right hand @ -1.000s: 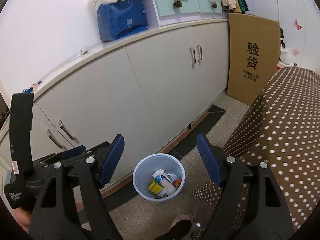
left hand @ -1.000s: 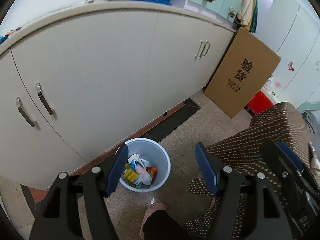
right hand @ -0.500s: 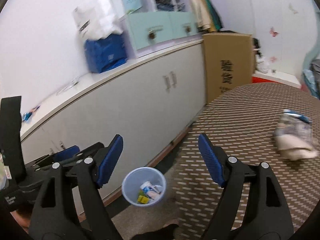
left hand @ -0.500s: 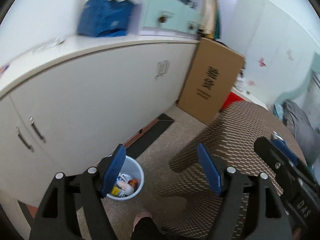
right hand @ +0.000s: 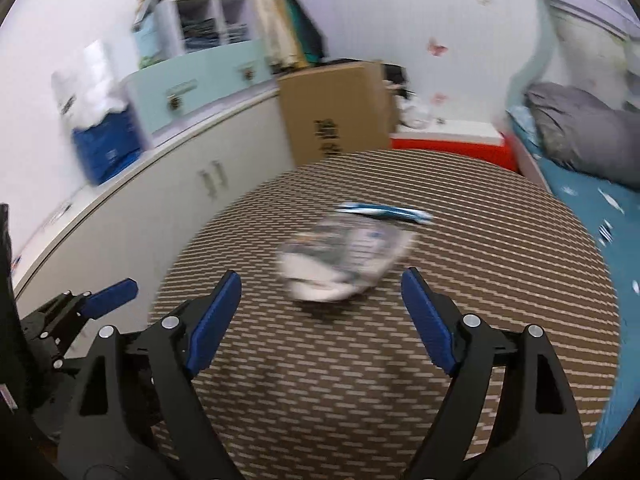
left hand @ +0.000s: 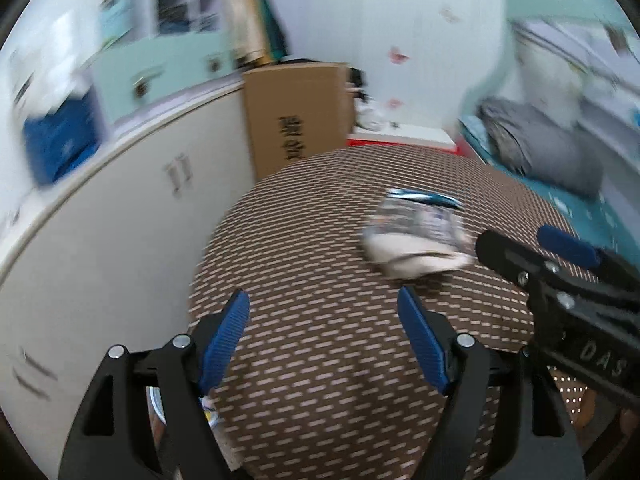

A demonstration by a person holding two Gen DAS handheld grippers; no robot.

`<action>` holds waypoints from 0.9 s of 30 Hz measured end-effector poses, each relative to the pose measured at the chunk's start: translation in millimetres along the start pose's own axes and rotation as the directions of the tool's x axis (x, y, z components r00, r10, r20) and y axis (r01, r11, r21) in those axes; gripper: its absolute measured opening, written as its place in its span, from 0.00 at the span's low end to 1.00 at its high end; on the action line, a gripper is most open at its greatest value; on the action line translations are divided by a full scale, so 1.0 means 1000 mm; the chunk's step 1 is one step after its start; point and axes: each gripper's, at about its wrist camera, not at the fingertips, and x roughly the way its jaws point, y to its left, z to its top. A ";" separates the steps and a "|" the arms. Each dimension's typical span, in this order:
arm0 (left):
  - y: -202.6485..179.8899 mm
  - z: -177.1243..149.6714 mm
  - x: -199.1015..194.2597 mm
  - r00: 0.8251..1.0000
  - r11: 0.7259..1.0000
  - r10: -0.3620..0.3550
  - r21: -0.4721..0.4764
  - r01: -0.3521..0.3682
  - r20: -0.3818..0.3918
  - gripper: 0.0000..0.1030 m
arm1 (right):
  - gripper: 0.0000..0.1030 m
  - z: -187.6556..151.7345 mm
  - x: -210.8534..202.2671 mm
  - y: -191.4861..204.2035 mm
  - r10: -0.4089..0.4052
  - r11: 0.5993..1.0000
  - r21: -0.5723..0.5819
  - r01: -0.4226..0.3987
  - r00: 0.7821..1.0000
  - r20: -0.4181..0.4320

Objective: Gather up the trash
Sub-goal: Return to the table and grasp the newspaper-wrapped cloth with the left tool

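A crumpled white and blue wrapper (left hand: 416, 236) lies on the brown dotted tabletop (left hand: 320, 360); it also shows in the right wrist view (right hand: 344, 256). My left gripper (left hand: 324, 332) is open and empty over the table's near left part, the wrapper ahead and to its right. My right gripper (right hand: 320, 316) is open and empty, just short of the wrapper, which sits ahead between its fingers. A sliver of the pale blue trash bin (left hand: 160, 404) shows below the table's left edge. Both views are blurred.
White floor cabinets (left hand: 120, 220) run along the left. A cardboard box (left hand: 296, 120) leans behind the table. A bed with a grey pillow (right hand: 580, 136) is at the right. A red box (right hand: 452, 148) sits beyond the table.
Both grippers have swung up and right, from the bin on the floor to the tabletop. The wrapper has come into view ahead of them. Both stay open.
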 end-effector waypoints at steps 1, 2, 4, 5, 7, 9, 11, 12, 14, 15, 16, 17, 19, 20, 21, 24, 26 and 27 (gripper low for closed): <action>-0.017 0.003 0.005 1.000 0.999 -0.010 0.034 0.010 -0.007 0.73 | 0.80 0.000 0.000 -0.009 -0.010 1.000 0.009 0.010 1.000 -0.006; -0.026 0.005 0.009 1.000 0.999 -0.014 0.052 0.015 -0.012 0.73 | 0.80 0.000 -0.001 -0.027 -0.025 0.999 0.029 0.026 1.000 -0.017; -0.049 0.007 0.019 1.000 0.995 -0.009 0.102 0.011 -0.026 0.73 | 0.80 0.000 0.000 -0.045 -0.044 0.998 0.049 0.045 0.999 -0.030; -0.059 0.007 0.024 1.000 0.992 -0.002 0.123 0.006 -0.030 0.73 | 0.80 -0.001 0.002 -0.056 -0.054 0.997 0.058 0.056 0.998 -0.042; -0.078 0.007 0.033 0.999 0.986 0.017 0.167 -0.012 -0.032 0.73 | 0.80 -0.003 0.002 -0.072 -0.063 0.995 0.074 0.067 0.997 -0.051; -0.094 0.008 0.043 0.998 0.976 0.051 0.215 -0.043 -0.030 0.73 | 0.80 -0.005 0.004 -0.086 -0.065 0.994 0.086 0.071 0.996 -0.062; -0.110 0.008 0.052 0.995 0.958 0.092 0.275 -0.082 -0.026 0.73 | 0.80 -0.005 0.009 -0.092 -0.065 0.994 0.088 0.072 0.995 -0.072; -0.115 0.007 0.055 0.994 0.950 0.109 0.296 -0.097 -0.024 0.73 | 0.80 -0.004 0.011 -0.094 -0.065 0.994 0.087 0.071 0.995 -0.076; -0.121 0.009 0.064 0.990 0.934 0.139 0.334 -0.124 -0.021 0.73 | 0.80 -0.002 0.018 -0.096 -0.063 0.994 0.085 0.070 0.994 -0.085; -0.126 0.009 0.069 0.987 0.923 0.156 0.359 -0.138 -0.022 0.73 | 0.80 -0.001 0.021 -0.097 -0.062 0.994 0.083 0.069 0.994 -0.090; -0.130 0.010 0.073 0.986 0.914 0.163 0.379 -0.141 -0.025 0.73 | 0.80 0.000 0.025 -0.099 -0.061 0.994 0.082 0.069 0.993 -0.097; -0.134 0.011 0.076 0.986 0.908 0.164 0.394 -0.140 -0.028 0.73 | 0.80 0.001 0.028 -0.102 -0.068 0.994 0.080 0.077 0.992 -0.104; -0.137 0.014 0.083 0.984 0.901 0.174 0.410 -0.144 -0.037 0.73 | 0.80 0.003 0.035 -0.105 -0.070 0.994 0.078 0.080 0.991 -0.118; -0.139 0.016 0.088 0.981 0.895 0.191 0.419 -0.155 -0.044 0.73 | 0.80 0.003 0.039 -0.107 -0.071 0.993 0.080 0.082 0.989 -0.130; -0.140 0.017 0.092 0.978 0.886 0.206 0.432 -0.167 -0.044 0.73 | 0.80 0.003 0.041 -0.109 -0.074 0.993 0.081 0.086 0.988 -0.137; -0.135 0.019 0.098 0.977 0.885 0.207 0.435 -0.166 -0.050 0.62 | 0.80 0.004 0.047 -0.110 -0.073 0.994 0.072 0.084 0.986 -0.148; -0.130 0.023 0.101 0.975 0.886 0.218 0.428 -0.178 -0.045 0.53 | 0.80 0.005 0.050 -0.109 -0.070 0.994 0.068 0.081 0.986 -0.154; -0.128 0.025 0.100 0.978 0.891 0.204 0.422 -0.167 -0.044 0.48 | 0.80 0.006 0.052 -0.107 -0.070 0.995 0.062 0.080 0.985 -0.158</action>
